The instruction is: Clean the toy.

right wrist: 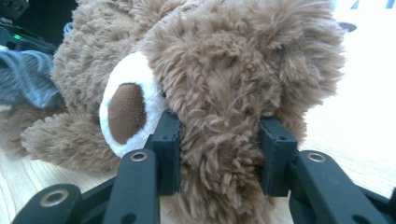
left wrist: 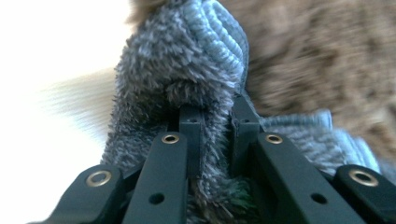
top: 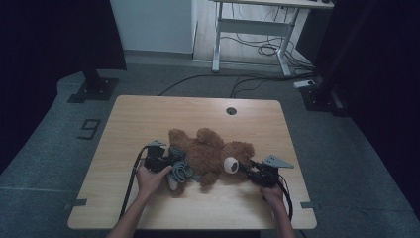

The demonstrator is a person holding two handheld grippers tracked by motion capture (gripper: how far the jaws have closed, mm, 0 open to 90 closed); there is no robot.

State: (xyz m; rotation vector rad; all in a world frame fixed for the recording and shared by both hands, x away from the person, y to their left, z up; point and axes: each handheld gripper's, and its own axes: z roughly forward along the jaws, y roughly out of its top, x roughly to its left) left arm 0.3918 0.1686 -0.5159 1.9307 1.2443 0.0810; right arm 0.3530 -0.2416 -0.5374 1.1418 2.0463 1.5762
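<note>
- A brown teddy bear (top: 210, 153) is lying on its back across the near half of the wooden table (top: 148, 114), its head pointing toward the person's right and its legs toward the left.
- A grey fuzzy garment (top: 181, 168) is sitting around the bear's lower body, bunched up at the left end of the toy.
- The left gripper (top: 168, 163) is reaching in from the left side, and the left hand (top: 151, 178) is gripping its body just behind it.
- In the left gripper view, the jaws are standing almost fully together and pinching a fold of the grey fuzzy garment (left wrist: 187, 84) between them, with the ribbed hem curving over the top of the fold.
- Behind that fold, the bear's brown fur (left wrist: 327, 60) is showing blurred at the upper right of the left gripper view.
- The right gripper (top: 250, 168) is coming in from the right, and the right hand (top: 272, 193) is holding it near the table's front edge.
- In the right gripper view, the jaws are pressing in on both sides of the bear's head (right wrist: 224, 93), squeezing the plush between them at a moderate width.
- The bear's white muzzle (right wrist: 126, 109) with its dark brown nose is sitting just left of the left-hand jaw in that view.
- The grey garment (right wrist: 25, 77) is visible at the far left of the right gripper view, beyond the bear's body.
</note>
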